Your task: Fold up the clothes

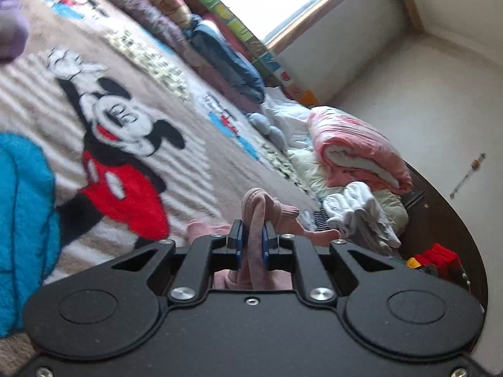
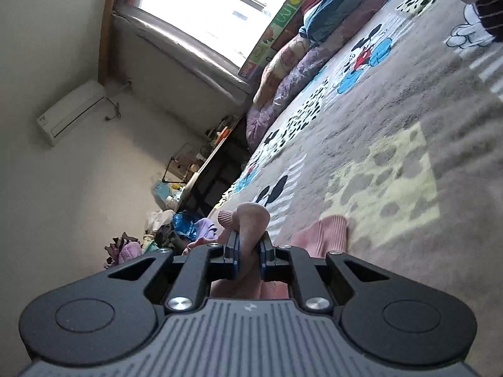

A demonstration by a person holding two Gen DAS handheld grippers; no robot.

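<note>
A dusty-pink ribbed garment (image 1: 261, 210) bunches up between the pads of my left gripper (image 1: 254, 235), which is shut on it just above a cartoon-mouse blanket (image 1: 125, 132). More of that pink cloth hangs below the jaws. In the right wrist view the same pink garment (image 2: 251, 220) is pinched in my right gripper (image 2: 250, 245), also shut on a fold of it. A ribbed pink cuff (image 2: 323, 232) trails onto the blanket (image 2: 393, 144) to the right. Both views are strongly rolled sideways.
Folded quilts, a pink one (image 1: 355, 147) and a blue one (image 1: 226, 59), and white cloth (image 1: 361, 216) line the bed's far side. A blue fleece (image 1: 22, 220) lies at left. Window (image 2: 226, 6), air conditioner (image 2: 72, 110), cluttered desk (image 2: 201, 163), clothes pile (image 2: 163, 232).
</note>
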